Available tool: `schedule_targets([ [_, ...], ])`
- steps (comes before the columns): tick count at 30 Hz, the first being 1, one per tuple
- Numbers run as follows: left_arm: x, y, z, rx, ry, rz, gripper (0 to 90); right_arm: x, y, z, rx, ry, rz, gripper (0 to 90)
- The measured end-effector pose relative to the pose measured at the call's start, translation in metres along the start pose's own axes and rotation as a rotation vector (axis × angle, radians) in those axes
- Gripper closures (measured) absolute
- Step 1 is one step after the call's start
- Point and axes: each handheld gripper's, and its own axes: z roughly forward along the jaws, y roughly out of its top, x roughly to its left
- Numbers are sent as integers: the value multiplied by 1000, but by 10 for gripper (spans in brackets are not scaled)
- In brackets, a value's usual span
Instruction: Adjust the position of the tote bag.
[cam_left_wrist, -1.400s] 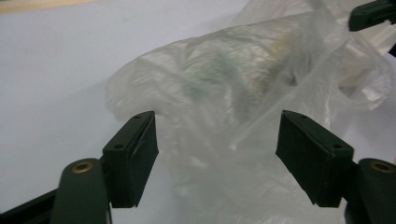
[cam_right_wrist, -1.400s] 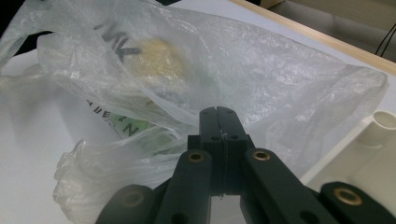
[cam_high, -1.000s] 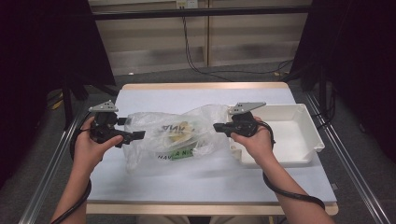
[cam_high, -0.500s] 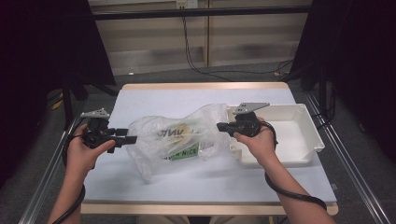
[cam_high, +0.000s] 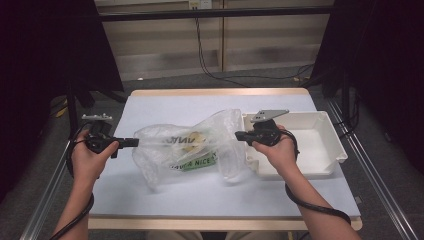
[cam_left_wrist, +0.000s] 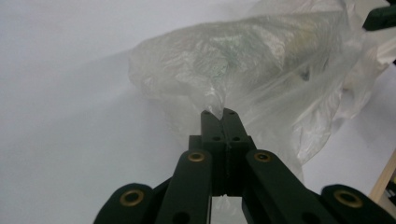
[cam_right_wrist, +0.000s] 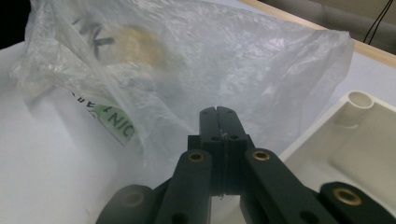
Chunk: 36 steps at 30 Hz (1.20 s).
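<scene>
Bag: a clear plastic bag (cam_high: 190, 150) with dark lettering and a green strip lies stretched across the middle of the white table (cam_high: 165, 107), its right end just beside the white tray (cam_high: 332, 150).
Left gripper: the left gripper (cam_left_wrist: 218, 113) has just been closing; its jaws are now pressed together on a pinch of film at the bag's left end.
Right gripper: the right gripper (cam_right_wrist: 218, 111) has its jaws pressed together at the bag's right end, probably on a thin fold of film, though the film there is hard to make out.
Change: a second ago the left gripper stood spread against the bag; it now sits farther left, with the bag drawn longer.
Meaning: both ends look held, so spreading or lifting the bag seems ready.
</scene>
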Motion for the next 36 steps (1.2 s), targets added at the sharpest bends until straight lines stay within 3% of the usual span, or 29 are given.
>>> schedule_targets([
  [2, -3, 0, -1, 14, -2, 3, 900, 0, -1, 0, 8, -9, -6, 900],
  [6, -11, 3, 0, 10, -30, 9, 900, 6, 1, 1, -20, 33, -6, 898],
  [9, -15, 7, 1, 7, -55, 4, 900, 14, 9, 3, -41, 59, -16, 682],
  [11, -17, 8, 2, 4, -60, -1, 900, 21, 13, 4, -37, 60, -41, 619],
  [14, -17, 11, 2, 1, -67, 4, 900, 31, 20, 9, -27, 60, -86, 441],
  [20, -17, 14, 2, 4, -90, -16, 900, 46, 27, 22, -2, 99, -159, 248],
  [23, -16, 14, 2, 8, -97, -18, 900, 55, 28, 29, 17, 105, -193, 214],
  [25, -16, 14, 2, 3, -96, -12, 900, 61, 28, 36, 48, 73, -241, 263],
  [27, -17, 14, 2, 0, -99, -7, 900, 62, 27, 41, 41, 51, -274, 390],
  [29, -18, 14, 2, -5, -100, 2, 900, 61, 26, 45, 48, 38, -260, 534],
  [31, -18, 14, 4, -18, -87, 22, 896, 60, 24, 48, 50, 46, -269, 737],
  [32, -18, 13, 4, -25, -85, 28, 867, 59, 24, 48, 39, 52, -248, 850],
  [33, -17, 14, 5, -29, -84, 42, 837, 58, 24, 48, 35, 66, -237, 900],
  [34, -17, 14, 6, -38, -76, 53, 754, 57, 25, 48, 27, 71, -212, 900],
  [35, -19, 14, 6, -63, -42, 88, 650, 56, 26, 48, 29, 73, -202, 900],
  [36, -21, 14, 7, -81, -23, 99, 508, 56, 27, 48, 41, 72, -197, 900],
])
